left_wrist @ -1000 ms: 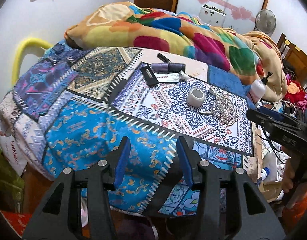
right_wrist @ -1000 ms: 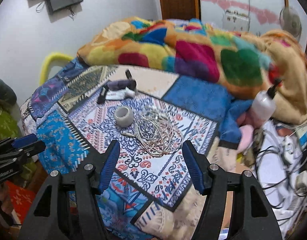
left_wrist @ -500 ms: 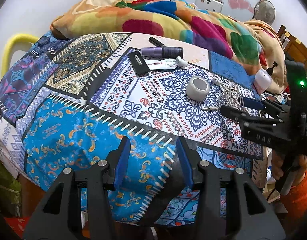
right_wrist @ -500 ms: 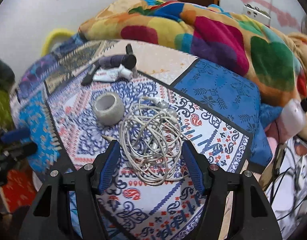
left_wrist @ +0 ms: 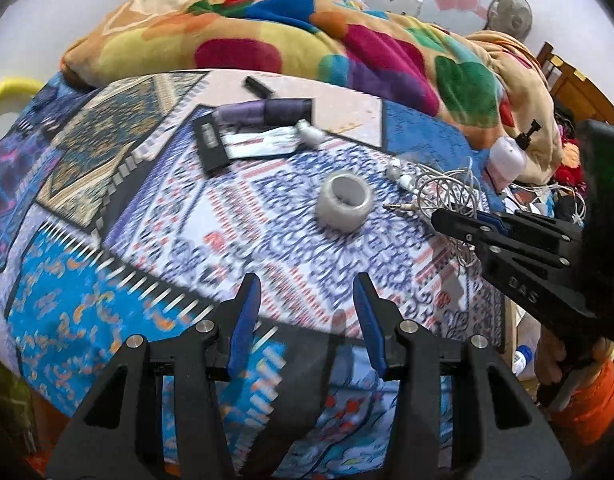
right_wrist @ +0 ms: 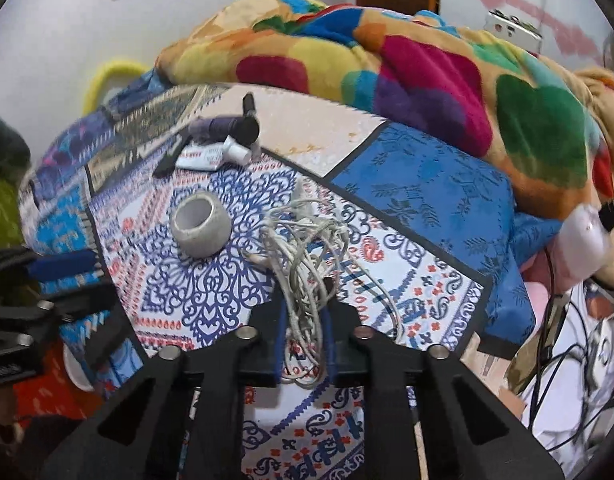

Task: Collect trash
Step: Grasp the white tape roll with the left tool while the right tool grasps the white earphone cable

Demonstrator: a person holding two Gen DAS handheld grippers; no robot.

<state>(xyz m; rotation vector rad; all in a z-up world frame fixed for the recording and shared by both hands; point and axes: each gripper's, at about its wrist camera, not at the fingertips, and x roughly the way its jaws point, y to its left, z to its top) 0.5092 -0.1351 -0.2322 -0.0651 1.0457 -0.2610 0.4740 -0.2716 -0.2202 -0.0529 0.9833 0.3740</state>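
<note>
A tangle of white earphone cable [right_wrist: 307, 248] lies on the patterned bedspread [right_wrist: 195, 296]; it also shows in the left wrist view [left_wrist: 447, 192]. My right gripper [right_wrist: 305, 300] is shut on the near part of the cable; it shows from the side in the left wrist view [left_wrist: 463, 220]. A grey tape roll [right_wrist: 201, 224] stands left of the cable, also in the left wrist view [left_wrist: 344, 202]. My left gripper [left_wrist: 305, 300] is open and empty, short of the tape roll.
Farther back lie a purple cylinder [left_wrist: 267, 111], a black flat device [left_wrist: 211, 144], a white tube [left_wrist: 267, 142] and a black pen [left_wrist: 259, 87]. A colourful blanket [left_wrist: 307, 40] is heaped behind. A white spray bottle [right_wrist: 583, 240] and loose wires [right_wrist: 567, 340] sit off the bed's right edge.
My right gripper has moved forward onto the cable and closed on it. My left gripper has moved closer to the tape roll and stays open.
</note>
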